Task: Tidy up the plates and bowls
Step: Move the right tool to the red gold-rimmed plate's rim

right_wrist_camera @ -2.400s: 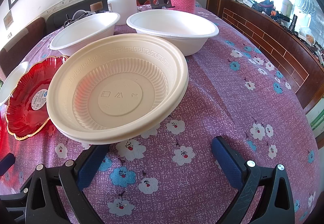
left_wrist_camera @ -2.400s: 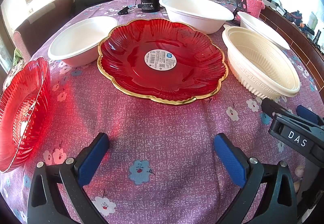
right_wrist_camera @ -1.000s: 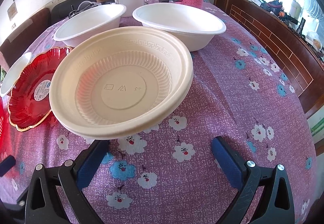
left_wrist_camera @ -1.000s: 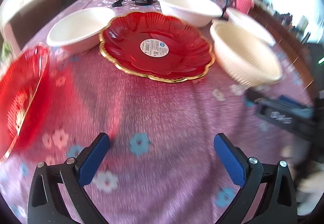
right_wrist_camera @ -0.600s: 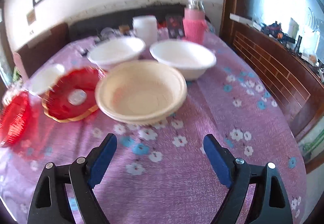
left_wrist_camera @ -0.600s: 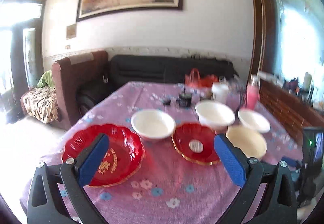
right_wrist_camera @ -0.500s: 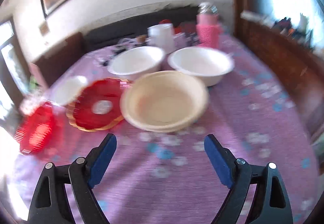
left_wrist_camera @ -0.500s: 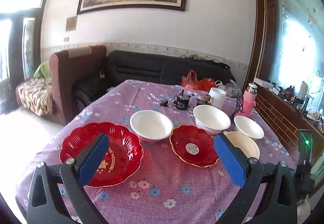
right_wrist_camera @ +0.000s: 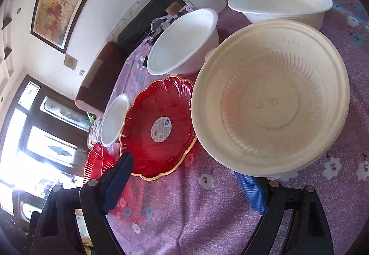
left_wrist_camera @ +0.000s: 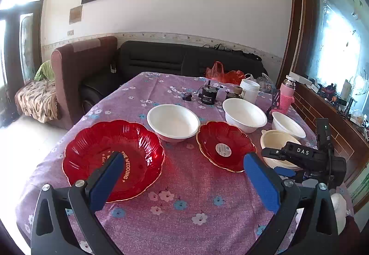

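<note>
Just ahead of the right gripper [right_wrist_camera: 184,183], whose jaws stand wide apart with nothing between them, sits the cream bowl [right_wrist_camera: 269,98], its near rim over the right finger's tip. To that bowl's left lies the small red plate [right_wrist_camera: 159,128]. Likewise spread and empty, the left gripper [left_wrist_camera: 184,181] hovers with the large red plate [left_wrist_camera: 113,158] beyond its left finger.

Bright daylight, blown-out windows both sides; sharp frames, heavy fisheye curvature, dark corners.
</note>
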Demonstrator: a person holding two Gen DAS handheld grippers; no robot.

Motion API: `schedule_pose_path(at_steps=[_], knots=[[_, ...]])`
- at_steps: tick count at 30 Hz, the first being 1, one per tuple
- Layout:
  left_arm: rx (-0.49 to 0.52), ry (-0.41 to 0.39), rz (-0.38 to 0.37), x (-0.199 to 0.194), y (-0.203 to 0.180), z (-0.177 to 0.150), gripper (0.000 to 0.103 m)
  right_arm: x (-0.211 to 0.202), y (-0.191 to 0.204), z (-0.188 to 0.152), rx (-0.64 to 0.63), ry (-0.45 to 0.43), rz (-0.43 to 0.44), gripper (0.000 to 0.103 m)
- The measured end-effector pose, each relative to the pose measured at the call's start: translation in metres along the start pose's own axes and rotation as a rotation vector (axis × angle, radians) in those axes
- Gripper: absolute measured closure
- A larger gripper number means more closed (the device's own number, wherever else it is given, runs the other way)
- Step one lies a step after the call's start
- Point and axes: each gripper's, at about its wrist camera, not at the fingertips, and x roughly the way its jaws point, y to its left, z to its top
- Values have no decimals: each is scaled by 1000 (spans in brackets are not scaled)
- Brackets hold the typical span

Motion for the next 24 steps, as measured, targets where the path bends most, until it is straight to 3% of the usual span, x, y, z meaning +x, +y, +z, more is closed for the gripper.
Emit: schedule_pose_path(at_steps=[7,10,11,12,14,16,19,24], knots=[[-21,41,-28,13,-1,-3,0,25,13,0,1,30,1,17],[-23,42,-23,13,1,-3,0,48,16,3,51,44,9,43],[-26,43,-21,13,2,-3,0,56,15,4,74,48,-9,54],[-32,45,-20,13,4,-3,0,60,12,4,96,35,-29,74],[-44,51,-21,14,7,-3,0,62,5,4,135,49,-28,90],[-49,57,-20,15,9,-3,0,56,-1,-2,161,60,-19,91],[-49,68,-17,19,10,-4,0,40,7,-10,80,63,-72,92],[-25,78,-11,22,5,-7,0,7,4,-40,8,167,-85,92]])
